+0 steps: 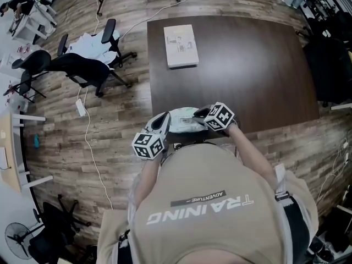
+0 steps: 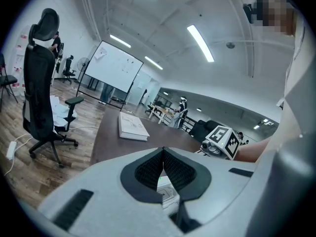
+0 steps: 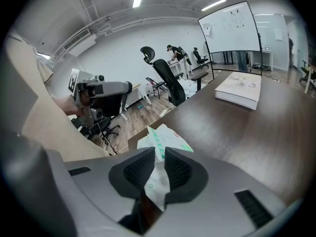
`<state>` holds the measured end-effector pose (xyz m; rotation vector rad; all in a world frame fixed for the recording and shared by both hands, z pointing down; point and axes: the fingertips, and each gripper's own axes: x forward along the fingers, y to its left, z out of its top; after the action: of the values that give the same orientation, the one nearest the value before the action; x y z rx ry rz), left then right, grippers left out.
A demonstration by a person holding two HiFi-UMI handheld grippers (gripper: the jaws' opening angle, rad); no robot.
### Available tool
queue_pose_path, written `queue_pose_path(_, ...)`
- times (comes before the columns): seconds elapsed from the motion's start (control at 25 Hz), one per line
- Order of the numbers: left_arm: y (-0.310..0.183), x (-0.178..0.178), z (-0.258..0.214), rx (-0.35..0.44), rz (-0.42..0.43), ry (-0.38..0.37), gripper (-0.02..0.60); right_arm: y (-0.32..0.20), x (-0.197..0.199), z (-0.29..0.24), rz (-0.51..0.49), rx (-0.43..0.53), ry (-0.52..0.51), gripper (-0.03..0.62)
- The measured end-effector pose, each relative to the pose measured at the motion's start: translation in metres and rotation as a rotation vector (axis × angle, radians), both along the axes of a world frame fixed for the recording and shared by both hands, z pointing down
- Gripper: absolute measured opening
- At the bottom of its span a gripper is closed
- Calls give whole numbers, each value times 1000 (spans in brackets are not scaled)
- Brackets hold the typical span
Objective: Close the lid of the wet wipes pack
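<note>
over the dark table [image 1: 247, 65], left claw [image 1: 164, 121] and right claw [image 1: 200, 114] each pinch the wet wipes pack [image 1: 183, 120].

I see wet wipes pack [image 3: 165, 142] white, green stripes; table [image 1: 247, 65] dark brown; book [image 1: 181, 45] white; floor [image 1: 110, 125] brown wood planks.

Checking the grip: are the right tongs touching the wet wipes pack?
Touching. The right gripper view shows the right tongs pinching the white-and-green soft wet wipes pack between both pads.
</note>
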<state>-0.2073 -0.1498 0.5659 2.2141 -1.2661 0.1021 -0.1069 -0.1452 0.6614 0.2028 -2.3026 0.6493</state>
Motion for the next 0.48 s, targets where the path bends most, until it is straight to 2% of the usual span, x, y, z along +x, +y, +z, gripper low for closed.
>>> queue_pose_path(0.48,3,3,10,-28,10,10,9,17,5,18,-19,-65,32,61)
